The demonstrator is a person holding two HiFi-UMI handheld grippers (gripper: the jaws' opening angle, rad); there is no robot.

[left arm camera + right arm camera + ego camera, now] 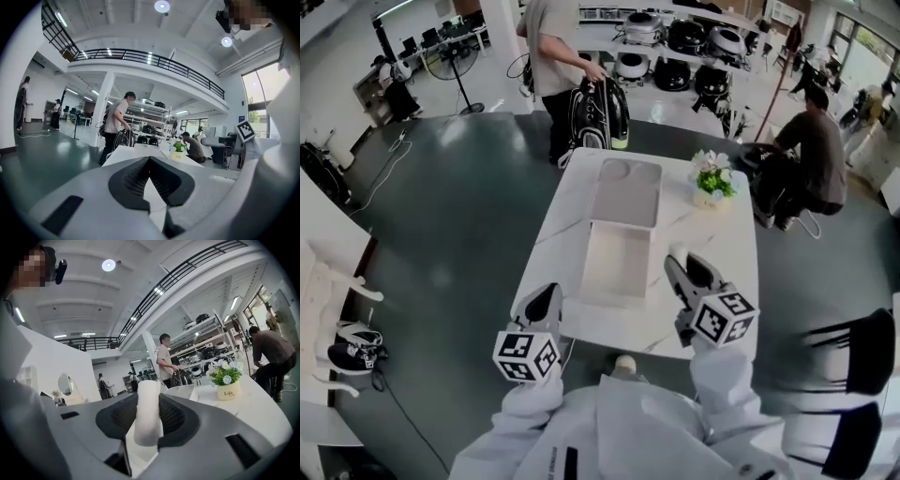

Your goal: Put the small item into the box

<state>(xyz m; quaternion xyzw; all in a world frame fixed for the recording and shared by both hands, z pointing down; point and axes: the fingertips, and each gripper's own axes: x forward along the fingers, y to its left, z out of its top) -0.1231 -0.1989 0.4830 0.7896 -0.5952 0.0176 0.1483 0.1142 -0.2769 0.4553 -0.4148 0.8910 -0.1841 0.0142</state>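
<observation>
Head view: A white table (727,281) stands on a dark floor. An open white box (617,264) sits in the middle of the table. Its lid (626,192) lies flat, touching the far end of the box. A flower pot (712,184) stands near the far right corner. The left gripper (546,300) is over the near left edge of the table, just beside the box. The right gripper (682,267) is just to the right of the box and holds a small item (678,251) that is white. The item is up in the jaws, not in the box. A standing person (551,56) holds a black bag (598,114) past the far end of the table. A crouching person (817,141) is at the far right. A black chair (855,352) is at the near right.

Left gripper view: The left gripper (151,186) has its dark jaws a little way apart. Only the white table (154,199) shows in the gap. The box (150,151) and the flower pot (178,152) are far ahead.

Right gripper view: The right gripper (149,427) has its jaws pressed on the small item (147,411). The item looks like a white roll standing up, though it is hard to be sure. The flower pot (228,389) is ahead on the right, and the box (185,391) is ahead in the middle.
</observation>
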